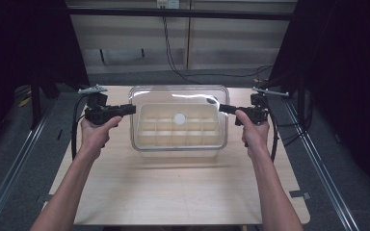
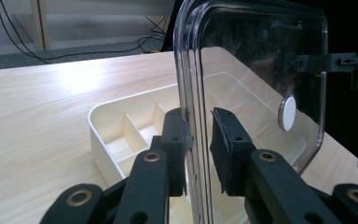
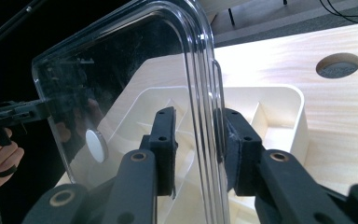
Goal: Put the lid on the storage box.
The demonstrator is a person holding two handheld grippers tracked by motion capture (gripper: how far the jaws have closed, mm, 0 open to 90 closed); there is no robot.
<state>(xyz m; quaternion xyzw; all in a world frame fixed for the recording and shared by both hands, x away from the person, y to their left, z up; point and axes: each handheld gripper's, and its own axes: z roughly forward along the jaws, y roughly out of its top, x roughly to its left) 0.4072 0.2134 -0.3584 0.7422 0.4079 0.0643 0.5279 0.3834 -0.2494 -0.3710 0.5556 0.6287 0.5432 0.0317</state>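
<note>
A clear plastic lid [image 1: 178,92] with a white round knob [image 1: 179,118] stands nearly upright over a cream divided tray [image 1: 141,126] on the wooden table. Its knob face is turned toward the person. My left gripper [image 1: 127,109] is shut on the lid's left edge and my right gripper [image 1: 224,108] on its right edge. In the left gripper view the jaws of my left gripper [image 2: 199,126] clamp the lid [image 2: 256,70] rim, with the knob [image 2: 287,113] and tray [image 2: 93,126] beyond. In the right gripper view my right gripper [image 3: 199,123] pinches the lid [image 3: 121,70] above the tray [image 3: 303,121].
The wooden tabletop [image 1: 183,192] has bare room in front of the tray and a round hole [image 3: 338,64] near one side. Metal rails [image 1: 318,168] run along both sides. Cables [image 1: 173,62] lie on the floor behind the table.
</note>
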